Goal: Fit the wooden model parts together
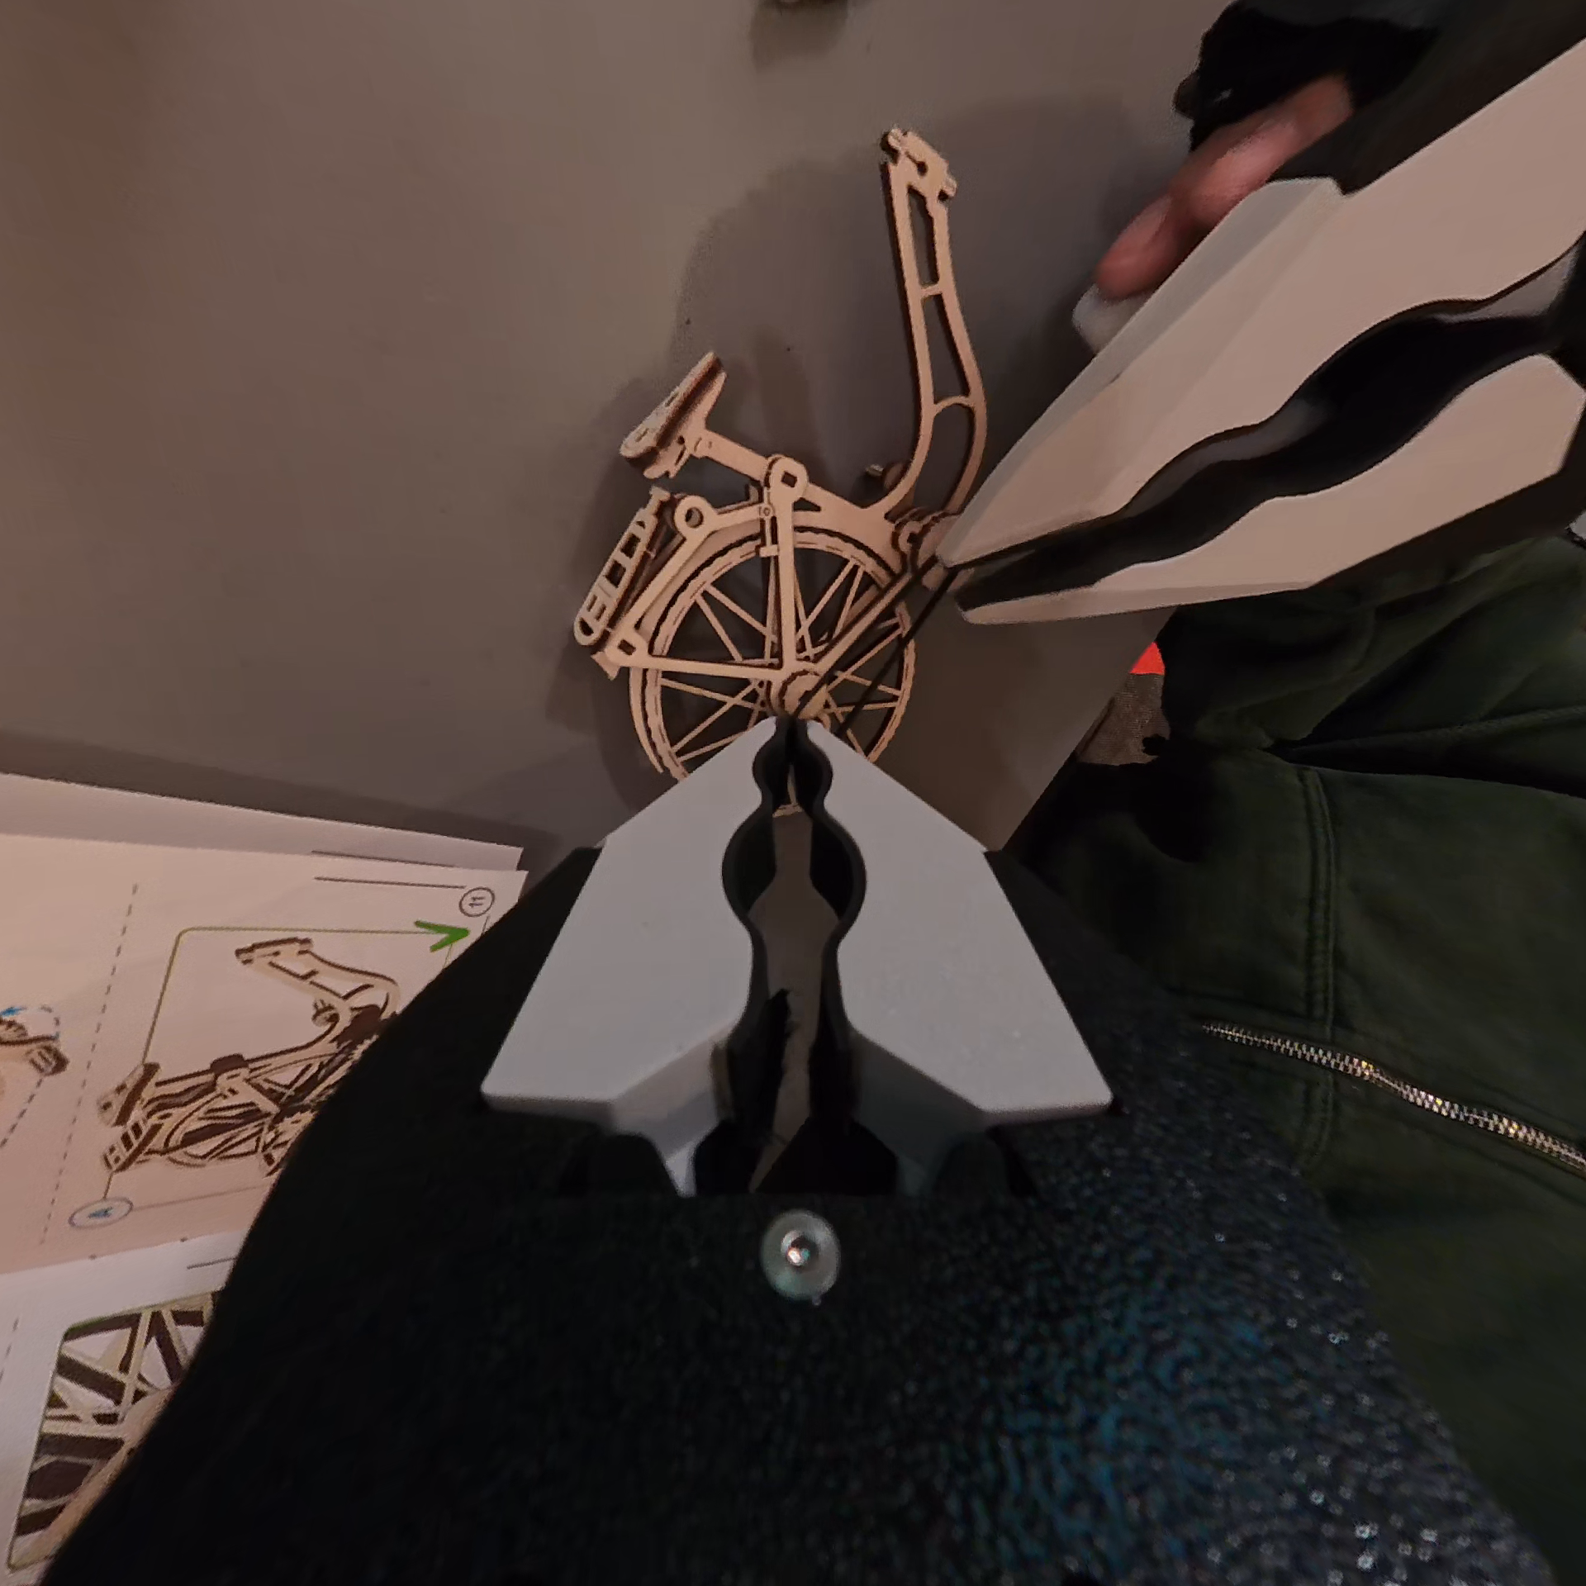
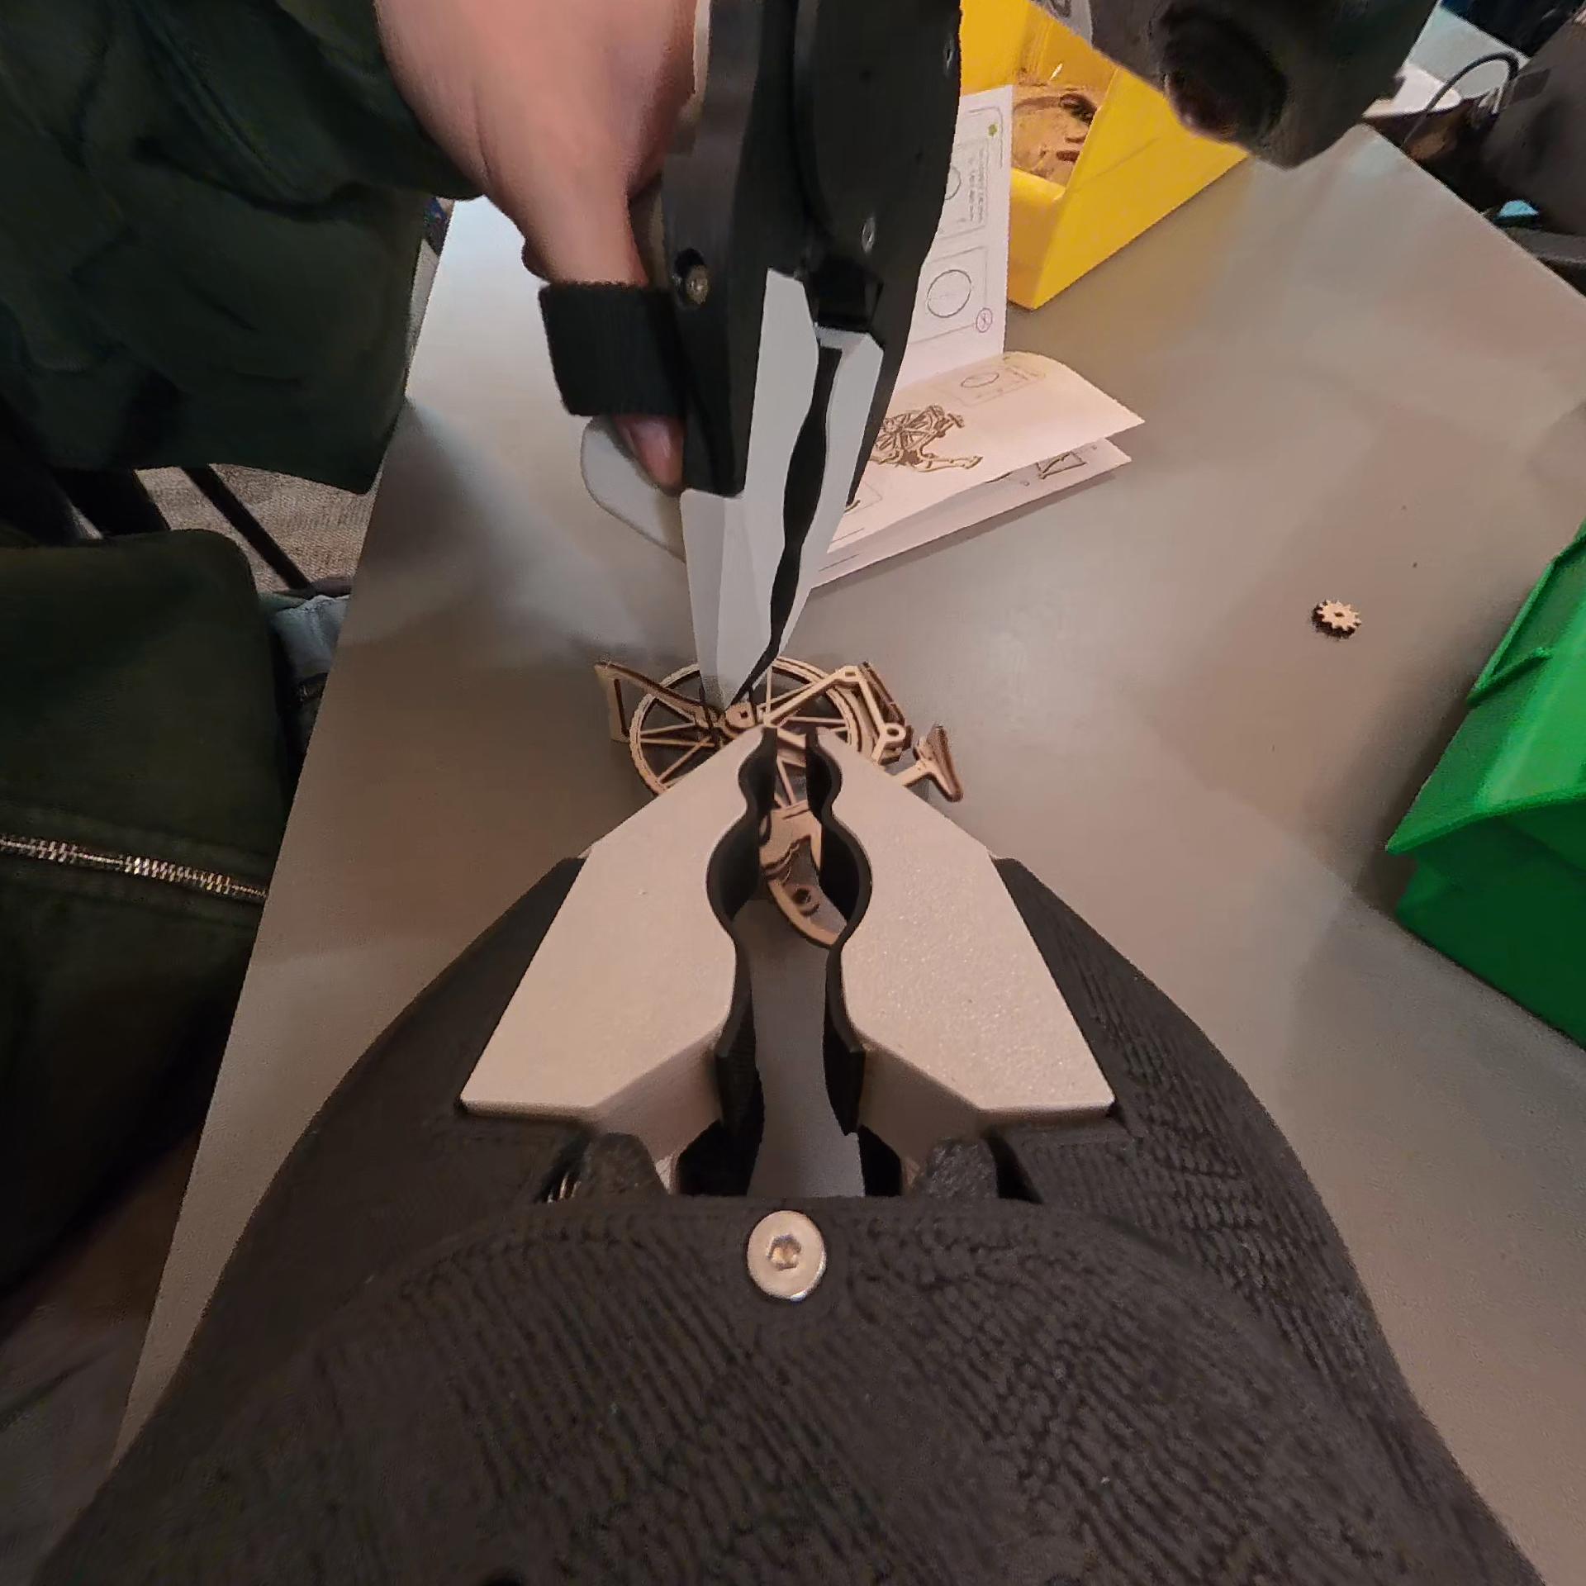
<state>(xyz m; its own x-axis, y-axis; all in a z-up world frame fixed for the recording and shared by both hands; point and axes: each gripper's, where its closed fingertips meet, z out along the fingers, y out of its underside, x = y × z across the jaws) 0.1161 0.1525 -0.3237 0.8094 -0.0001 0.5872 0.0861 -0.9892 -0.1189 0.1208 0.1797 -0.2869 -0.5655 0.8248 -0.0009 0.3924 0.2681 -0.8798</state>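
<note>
A wooden bicycle model (image 1: 772,549) lies flat on the grey table (image 1: 343,343), with one spoked wheel, a saddle and a long curved frame arm. My left gripper (image 1: 789,729) is shut, its tips resting on the wheel by the hub. In the right wrist view it (image 2: 729,682) comes straight down onto the model (image 2: 858,695). My right gripper (image 2: 785,742) is shut at the frame beside the wheel. In the left wrist view it (image 1: 953,575) holds a thin black band (image 1: 875,644) that runs taut to the hub.
Instruction sheets (image 1: 214,1030) lie left of the model, also seen in the right wrist view (image 2: 987,446). A yellow bin (image 2: 1107,146) stands behind them, and a green bin (image 2: 1510,815) at the right. A small wooden gear (image 2: 1337,618) lies loose. The person's dark green jacket (image 2: 129,772) is at the table edge. There is about 5 centimetres between the tips of the two grippers. Left tips and right tips are each some 20 centimetres from the small wooden gear (image 2: 1337,618).
</note>
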